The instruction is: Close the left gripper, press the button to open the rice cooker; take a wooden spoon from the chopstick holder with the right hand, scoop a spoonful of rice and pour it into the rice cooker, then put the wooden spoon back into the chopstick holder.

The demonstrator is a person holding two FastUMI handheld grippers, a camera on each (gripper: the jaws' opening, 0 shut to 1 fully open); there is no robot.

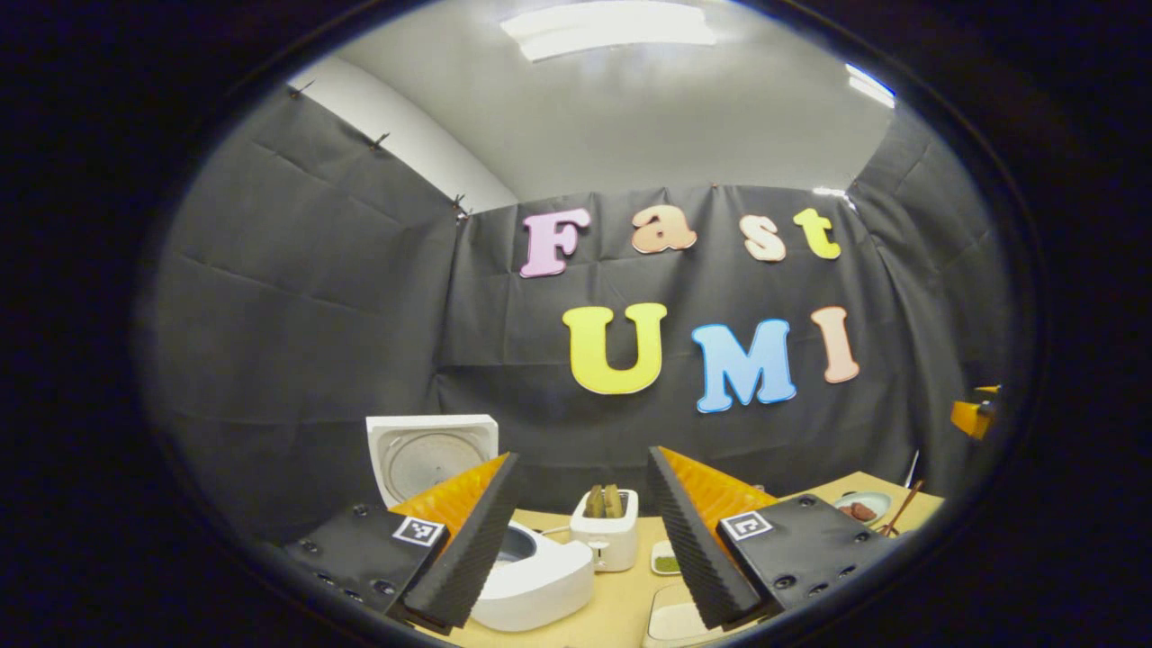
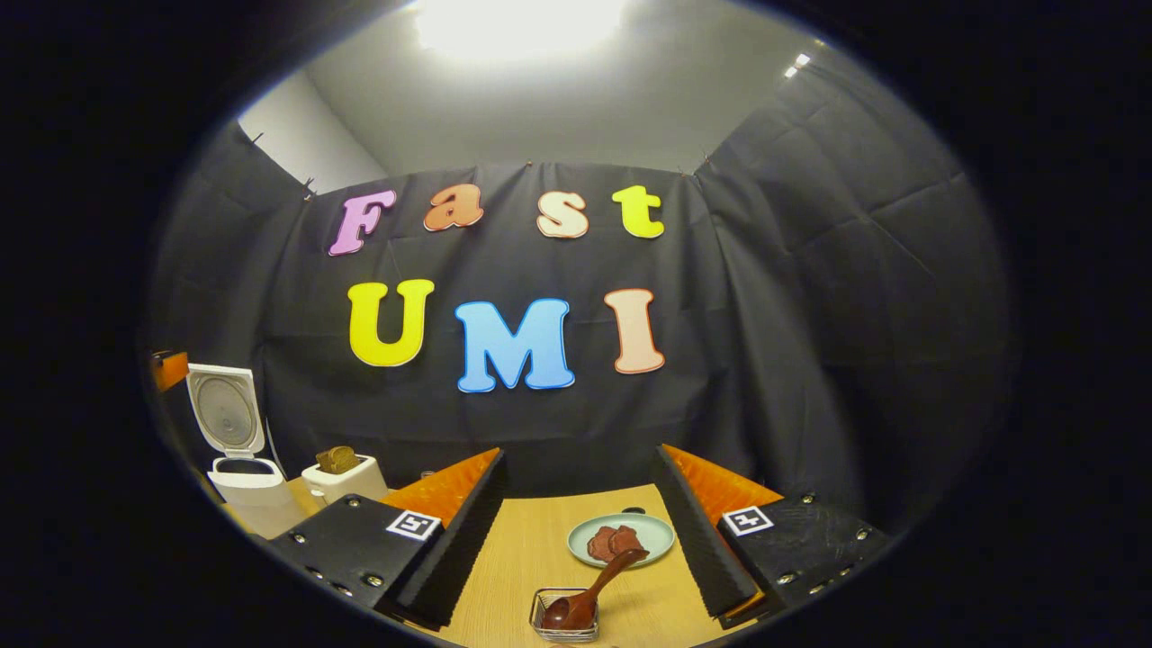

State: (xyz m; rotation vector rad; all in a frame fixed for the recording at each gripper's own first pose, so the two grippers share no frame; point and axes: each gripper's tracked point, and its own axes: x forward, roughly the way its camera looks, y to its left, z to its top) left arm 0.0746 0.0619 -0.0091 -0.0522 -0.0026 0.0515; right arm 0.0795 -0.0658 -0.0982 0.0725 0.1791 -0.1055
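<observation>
left gripper (image 1: 583, 531): I'm holding it wide open, gripping nothing, above the desk's (image 1: 621, 603) left part.
right gripper (image 2: 580, 531): I'm keeping its jaws spread, nothing between them.
rice cooker (image 1: 531, 576): sitting lid-up near the left edge, toaster (image 1: 607, 531) just beside.
wooden spoon (image 2: 589, 589): leaning in the chopstick holder (image 2: 562, 621), near edge.
plate (image 2: 621, 538): lying just behind the holder.
</observation>
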